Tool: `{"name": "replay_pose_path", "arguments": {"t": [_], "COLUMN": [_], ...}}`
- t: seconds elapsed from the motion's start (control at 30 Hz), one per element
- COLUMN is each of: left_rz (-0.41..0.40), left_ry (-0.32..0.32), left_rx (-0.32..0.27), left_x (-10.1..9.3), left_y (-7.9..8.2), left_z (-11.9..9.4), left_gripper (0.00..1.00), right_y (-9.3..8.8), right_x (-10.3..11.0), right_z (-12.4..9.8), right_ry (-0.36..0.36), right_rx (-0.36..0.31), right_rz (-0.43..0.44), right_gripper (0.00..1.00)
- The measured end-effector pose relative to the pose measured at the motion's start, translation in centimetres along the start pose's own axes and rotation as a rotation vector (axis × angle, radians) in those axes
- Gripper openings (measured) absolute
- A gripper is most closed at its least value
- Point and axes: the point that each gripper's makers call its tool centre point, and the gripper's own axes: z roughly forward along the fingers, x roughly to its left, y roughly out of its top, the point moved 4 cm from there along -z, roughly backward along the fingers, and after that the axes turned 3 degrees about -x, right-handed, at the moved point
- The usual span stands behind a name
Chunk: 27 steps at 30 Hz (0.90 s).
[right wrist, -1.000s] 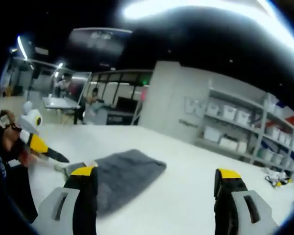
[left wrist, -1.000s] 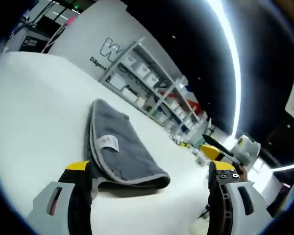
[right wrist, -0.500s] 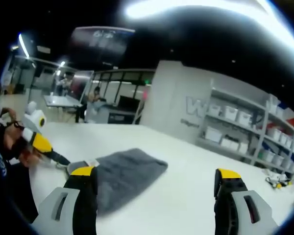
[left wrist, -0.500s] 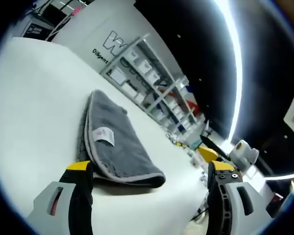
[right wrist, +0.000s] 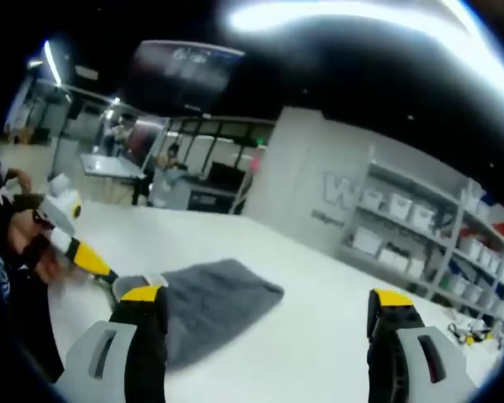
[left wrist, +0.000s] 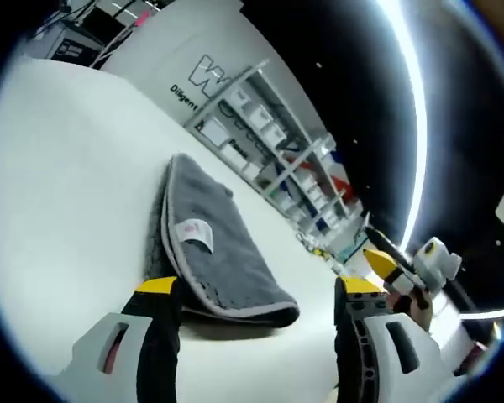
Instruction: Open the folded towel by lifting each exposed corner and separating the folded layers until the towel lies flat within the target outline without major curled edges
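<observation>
1. Wide bare white table (left wrist: 59, 168) is surrounding the folded grey towel (left wrist: 214, 252); the table's far edge is running past the shelving (left wrist: 277, 143) at upper centre.
2. Your left gripper (left wrist: 252, 294) is hanging released, the towel's folded end lying between its jaws at lower centre, its white label (left wrist: 195, 232) facing up.
3. Your right gripper (right wrist: 265, 302) is gaping too, the towel just inside its left jaw.
4. Since a second ago, your left gripper is edging nearer the towel.

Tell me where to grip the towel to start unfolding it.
Take the top layer's hemmed corner at the near end of the towel, by the left gripper. There the layers lie stacked with a shadowed gap beneath; come in low from that side.
</observation>
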Motion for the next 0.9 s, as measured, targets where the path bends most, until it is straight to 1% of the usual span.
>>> {"name": "replay_pose_path", "arguments": {"t": [0.03,0.1,0.13,0.17,0.2,0.23,0.3,0.33,0.47,0.5,0.57,0.6,0.63,0.67,0.73,0.83,0.9], "left_rz": [-0.025,-0.04,-0.048,-0.06,-0.044,-0.026,-0.043,-0.057,-0.056,-0.045,-0.032,-0.013,-0.001,0.031,0.058,0.061,0.063], "left_ry": [0.021,0.046,0.069,0.112,0.148,0.167,0.166,0.17,0.171,0.177,0.183,0.189,0.191,0.195,0.214,0.222,0.221], "left_rx": [-0.02,-0.027,-0.036,-0.057,-0.054,-0.052,-0.062,-0.071,-0.078,-0.08,-0.077,-0.072,-0.067,-0.058,-0.057,-0.059,-0.06], "left_x": [0.4,1.0,1.4,1.9,2.4,2.6,2.6,2.7,2.7,2.7,2.8,2.7,2.8,2.8,3.0,3.3,3.3], "left_y": [0.1,0.1,0.1,0.2,0.1,0.0,0.0,0.2,0.2,0.2,0.1,0.0,-0.1,-0.3,-0.4,-0.3,-0.3], "left_z": [0.0,0.0,0.1,0.1,0.0,0.0,0.0,-0.1,-0.2,-0.1,-0.1,0.1,0.2,0.3,0.4,0.4,0.4], "left_gripper": [0.64,0.58,0.54,0.49,0.42,0.36,0.31,0.3,0.3,0.29,0.28,0.28,0.26,0.24,0.2,0.17,0.17], "right_y": [0.4,0.6,0.6,0.6,0.6,0.5,0.5,0.6,1.6,2.1,2.5,3.2,3.4,4.3,5.3,6.8,7.5], "right_x": [0.0,0.2,0.3,0.3,0.4,0.5,0.4,0.4,0.2,-0.1,-0.2,-0.5,-0.5,-0.7,-0.7,-0.6,-0.7], "right_z": [0.0,0.0,0.0,0.1,0.1,0.1,0.2,0.2,0.2,0.2,0.3,0.4,0.4,0.5,0.7,0.9,1.1], "right_ry": [0.002,0.007,0.009,0.011,0.013,0.015,0.016,0.015,0.025,0.042,0.059,0.069,0.071,0.075,0.082,0.102,0.114], "right_rx": [-0.007,-0.012,-0.014,-0.015,-0.015,-0.013,-0.011,-0.011,-0.02,-0.013,-0.001,0.005,0.004,0.0,-0.011,-0.02,-0.018], "right_rz": [-0.007,-0.012,-0.014,-0.014,-0.013,-0.014,-0.018,-0.02,-0.049,-0.079,-0.106,-0.136,-0.143,-0.174,-0.205,-0.25,-0.281], "right_gripper": [1.0,1.0,1.0,1.0,1.0,1.0,1.0,1.0,1.0,1.0,1.0,1.0,1.0,1.0,1.0,1.0,1.0]}}
